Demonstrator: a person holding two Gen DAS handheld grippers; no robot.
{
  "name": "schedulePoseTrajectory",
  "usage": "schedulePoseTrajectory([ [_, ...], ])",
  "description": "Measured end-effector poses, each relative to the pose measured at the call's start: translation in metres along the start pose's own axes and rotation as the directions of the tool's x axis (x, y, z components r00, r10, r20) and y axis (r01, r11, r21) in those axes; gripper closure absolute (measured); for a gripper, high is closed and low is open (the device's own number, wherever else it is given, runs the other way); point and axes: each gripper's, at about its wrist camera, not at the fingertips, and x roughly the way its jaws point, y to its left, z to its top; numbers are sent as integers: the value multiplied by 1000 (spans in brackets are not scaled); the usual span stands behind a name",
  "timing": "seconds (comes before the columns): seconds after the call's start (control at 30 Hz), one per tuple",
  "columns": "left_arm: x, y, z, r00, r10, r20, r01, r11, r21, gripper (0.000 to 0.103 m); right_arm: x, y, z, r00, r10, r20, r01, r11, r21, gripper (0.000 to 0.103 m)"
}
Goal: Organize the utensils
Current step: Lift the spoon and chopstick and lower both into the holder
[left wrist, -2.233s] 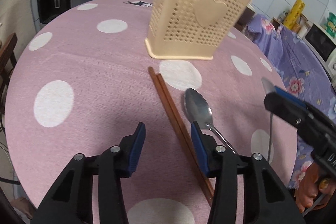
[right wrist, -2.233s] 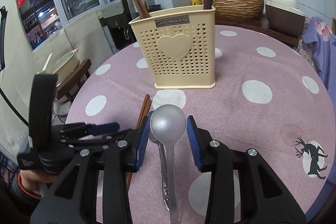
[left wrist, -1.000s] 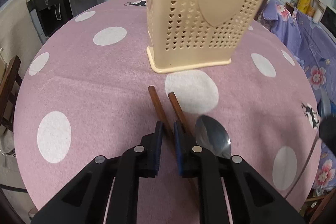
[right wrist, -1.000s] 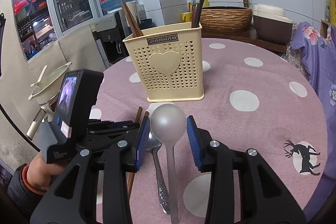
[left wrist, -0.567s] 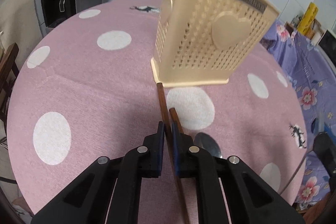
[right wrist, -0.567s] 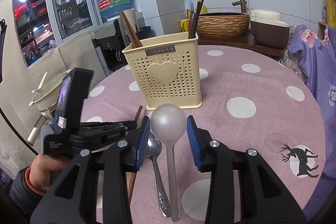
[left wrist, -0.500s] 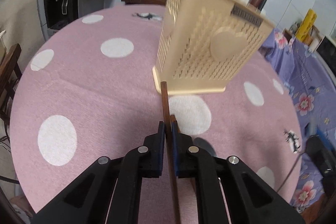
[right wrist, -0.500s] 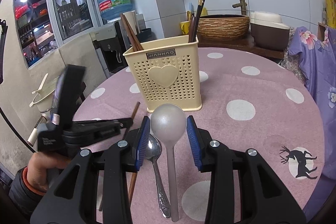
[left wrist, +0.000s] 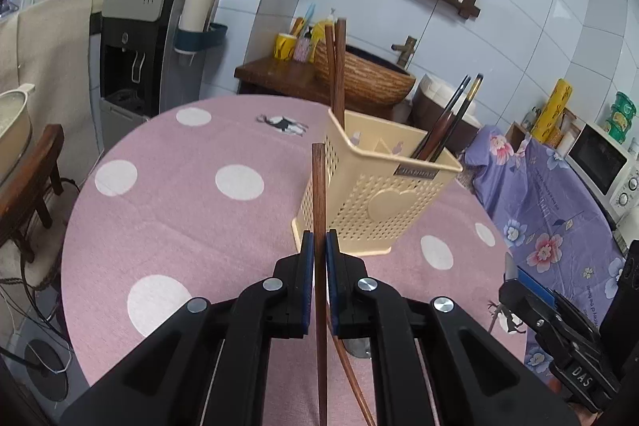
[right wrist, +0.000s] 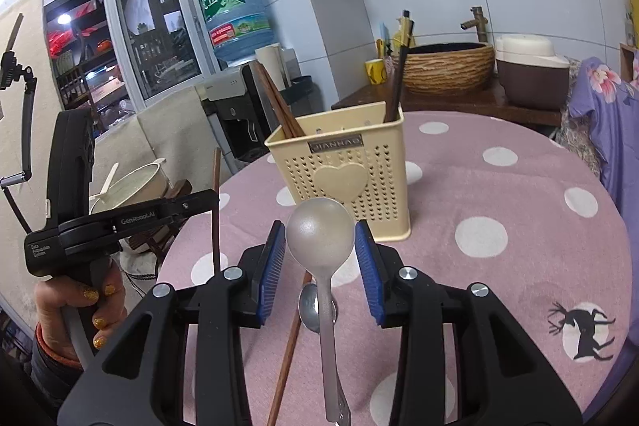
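Observation:
My left gripper [left wrist: 318, 250] is shut on one brown chopstick [left wrist: 318, 194] and holds it upright, lifted above the table, near the cream utensil basket [left wrist: 375, 194]. A second chopstick [left wrist: 351, 382] lies on the table below. The basket holds several chopsticks. My right gripper [right wrist: 319, 250] has its jaws apart at the tips; a grey spoon [right wrist: 319, 230] stands between them, bowl up, its handle held lower down. A metal spoon [right wrist: 309, 306] and the chopstick [right wrist: 289, 346] lie on the table beneath. The left gripper also shows in the right wrist view [right wrist: 120, 218].
The round table has a pink cloth with white dots [left wrist: 167, 210]. A water dispenser [left wrist: 135, 50], a wooden stool [left wrist: 28, 178] and a pot stand to the left. A woven basin [left wrist: 367, 74] and a purple flowered cover [left wrist: 559, 202] lie behind and to the right.
My left gripper closed on one chopstick and lifted it off the table, tilting it upright. The other chopstick stayed down. The right gripper rose slightly with the grey spoon.

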Motion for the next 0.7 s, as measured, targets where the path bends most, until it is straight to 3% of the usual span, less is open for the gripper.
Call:
schedulePoseTrajectory([
  [0.43,-15,-7,25,997,-25,78,24,1000,17,96,10,10,33,999,8,41,-5,999,-52,66],
  [0.7,-34,-21,64,986,-71,150,64,997,51,96,21,16,80,996,16,85,-9,997,-78,66],
])
